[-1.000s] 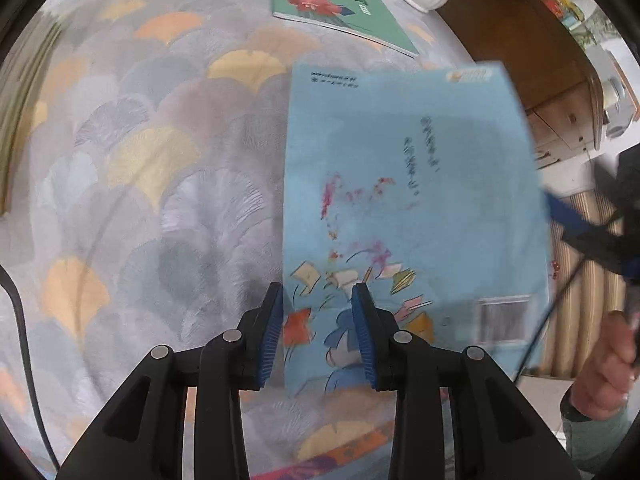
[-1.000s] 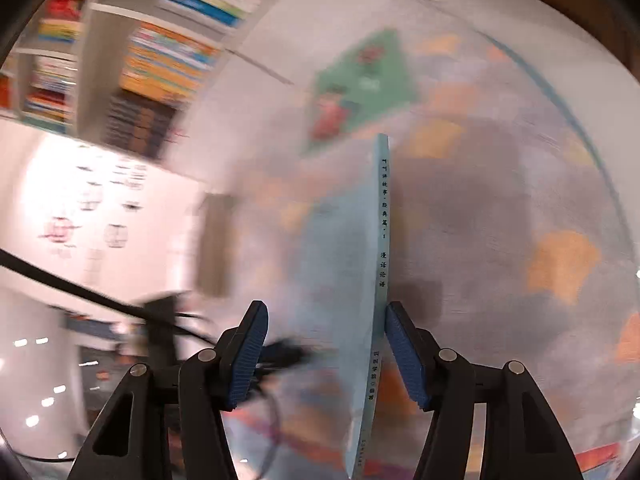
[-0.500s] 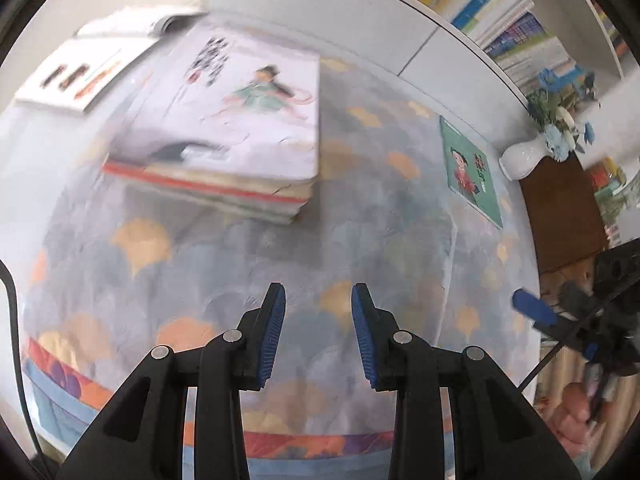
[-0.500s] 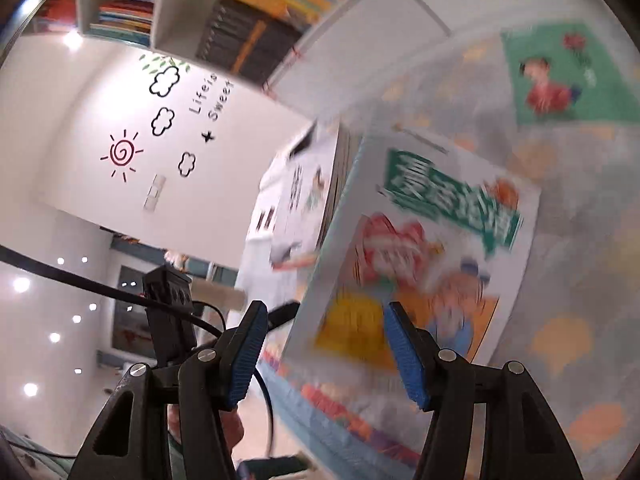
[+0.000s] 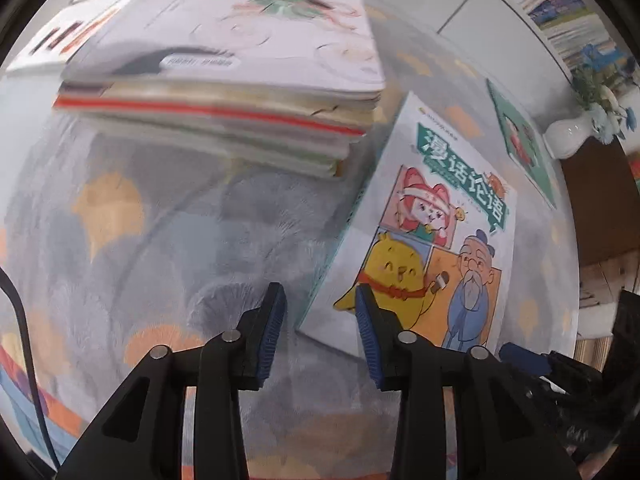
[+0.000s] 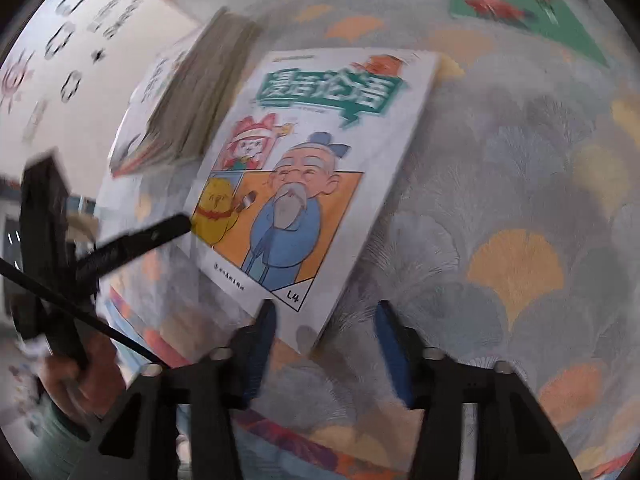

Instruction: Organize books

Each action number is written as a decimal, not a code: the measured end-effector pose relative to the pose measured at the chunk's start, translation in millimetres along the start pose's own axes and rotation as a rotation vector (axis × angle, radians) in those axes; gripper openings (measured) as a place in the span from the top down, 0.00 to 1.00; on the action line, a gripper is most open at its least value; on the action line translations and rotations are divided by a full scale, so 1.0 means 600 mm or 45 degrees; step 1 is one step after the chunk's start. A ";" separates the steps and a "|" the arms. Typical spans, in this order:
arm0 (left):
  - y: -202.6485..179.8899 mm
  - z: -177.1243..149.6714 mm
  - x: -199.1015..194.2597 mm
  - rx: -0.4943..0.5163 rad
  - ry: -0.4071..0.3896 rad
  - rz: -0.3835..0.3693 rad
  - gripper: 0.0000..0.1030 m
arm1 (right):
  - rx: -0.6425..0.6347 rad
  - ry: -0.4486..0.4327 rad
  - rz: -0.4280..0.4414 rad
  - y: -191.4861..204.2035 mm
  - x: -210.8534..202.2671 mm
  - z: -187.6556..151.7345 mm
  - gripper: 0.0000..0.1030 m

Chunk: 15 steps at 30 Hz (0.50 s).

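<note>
A white cartoon book [image 5: 440,240] with a teal title banner lies tilted beside a stack of books [image 5: 240,100] on the ginkgo-pattern cloth; I cannot tell whether it leans on the stack. Its near corner sits between the jaws of my left gripper [image 5: 320,328], which are opening, and the pads do not press it. From the right wrist, the same book [image 6: 312,168] has its bottom corner between the jaws of my right gripper [image 6: 326,344], which are closing with gaps on both sides. The stack [image 6: 192,100] stands to the book's left.
A green book [image 5: 520,140] lies flat further back, also seen as the green book [image 6: 520,4]. A white vase [image 5: 568,140] with blue flowers stands by a brown cabinet [image 5: 600,200]. Bookshelves [image 5: 560,0] line the wall. A hand [image 6: 80,380] grips the left tool.
A second ago the left gripper was shut on the book's blue back cover; it then let go. The book has turned cover up beside the stack. Right jaws have narrowed, left jaws widened.
</note>
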<state>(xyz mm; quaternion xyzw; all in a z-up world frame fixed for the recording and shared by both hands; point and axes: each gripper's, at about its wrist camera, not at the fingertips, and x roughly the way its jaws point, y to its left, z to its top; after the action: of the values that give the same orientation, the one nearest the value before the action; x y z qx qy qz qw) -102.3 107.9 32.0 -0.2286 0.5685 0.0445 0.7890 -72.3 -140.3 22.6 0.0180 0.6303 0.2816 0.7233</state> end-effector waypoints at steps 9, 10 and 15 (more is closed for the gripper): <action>-0.021 -0.003 0.003 -0.039 0.050 -0.247 0.57 | -0.055 -0.033 -0.001 0.022 0.021 -0.023 0.57; -0.012 -0.006 -0.002 -0.093 0.054 -0.351 0.57 | -0.054 -0.037 -0.028 0.017 0.019 -0.021 0.56; 0.000 -0.023 0.010 -0.316 0.111 -0.725 0.57 | 0.096 -0.025 0.077 -0.043 0.007 -0.007 0.57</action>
<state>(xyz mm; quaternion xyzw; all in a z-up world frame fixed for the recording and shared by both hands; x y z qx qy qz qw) -112.1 101.1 23.1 -0.4747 0.5053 -0.1190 0.7107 -66.4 -161.8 8.3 0.0669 0.6325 0.2792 0.7193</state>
